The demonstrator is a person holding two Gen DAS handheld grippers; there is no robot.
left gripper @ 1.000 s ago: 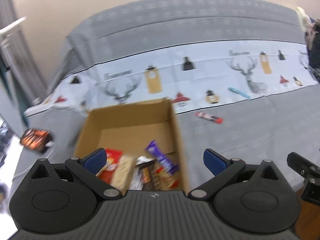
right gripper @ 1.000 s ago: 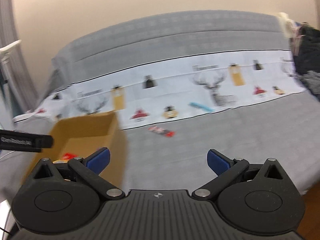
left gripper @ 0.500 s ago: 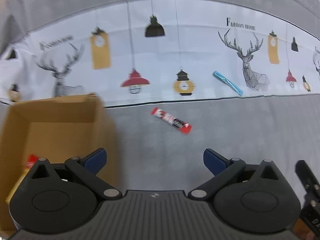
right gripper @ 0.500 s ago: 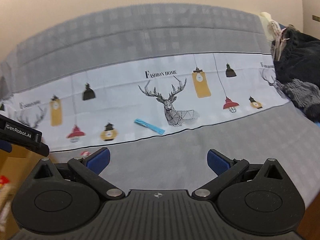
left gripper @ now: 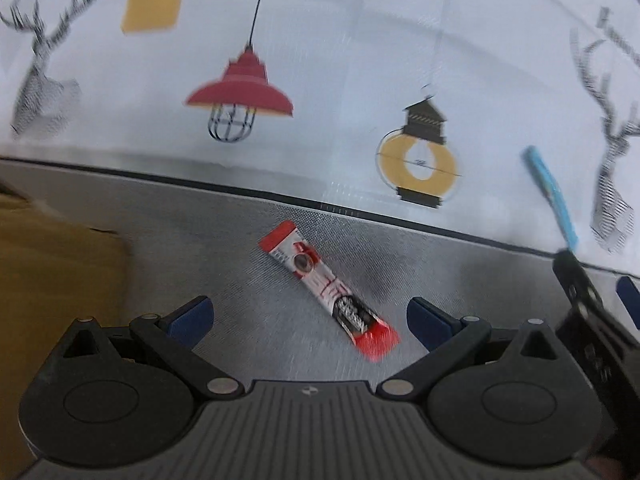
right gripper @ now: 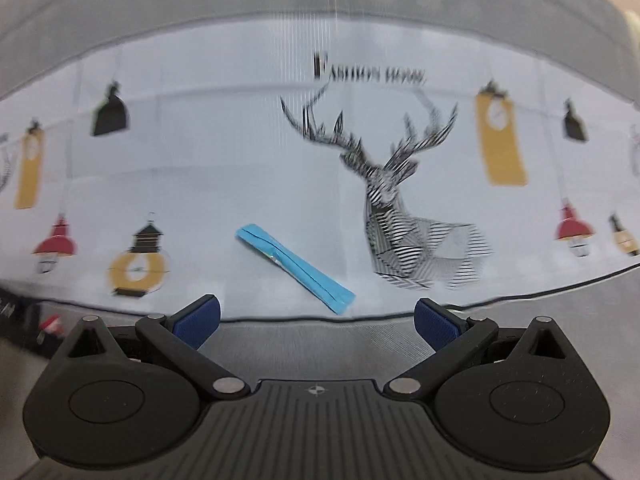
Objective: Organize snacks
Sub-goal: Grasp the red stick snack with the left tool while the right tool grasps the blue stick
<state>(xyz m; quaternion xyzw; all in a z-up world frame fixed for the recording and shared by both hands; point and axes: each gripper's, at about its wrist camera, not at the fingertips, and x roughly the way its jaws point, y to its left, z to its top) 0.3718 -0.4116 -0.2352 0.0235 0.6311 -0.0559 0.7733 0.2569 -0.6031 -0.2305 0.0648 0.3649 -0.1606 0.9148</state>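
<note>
Left gripper (left gripper: 308, 314) spread wide, empty, over red stick (left gripper: 329, 292) on grey cloth (left gripper: 224, 248) beside box (left gripper: 52, 280). Right gripper (right gripper: 318, 316) spread wide, empty, before blue stick (right gripper: 295, 267) on white band (right gripper: 224, 168).

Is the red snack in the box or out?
Out. The red snack packet lies flat on the grey cloth, right of the cardboard box, apart from it.

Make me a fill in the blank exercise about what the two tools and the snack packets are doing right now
1. The left tool is open over a long ____ and white snack packet.
2. The right tool faces a slim ____ snack packet.
3. The blue one lies beside a printed ____.

Missing words: red; blue; deer
</note>
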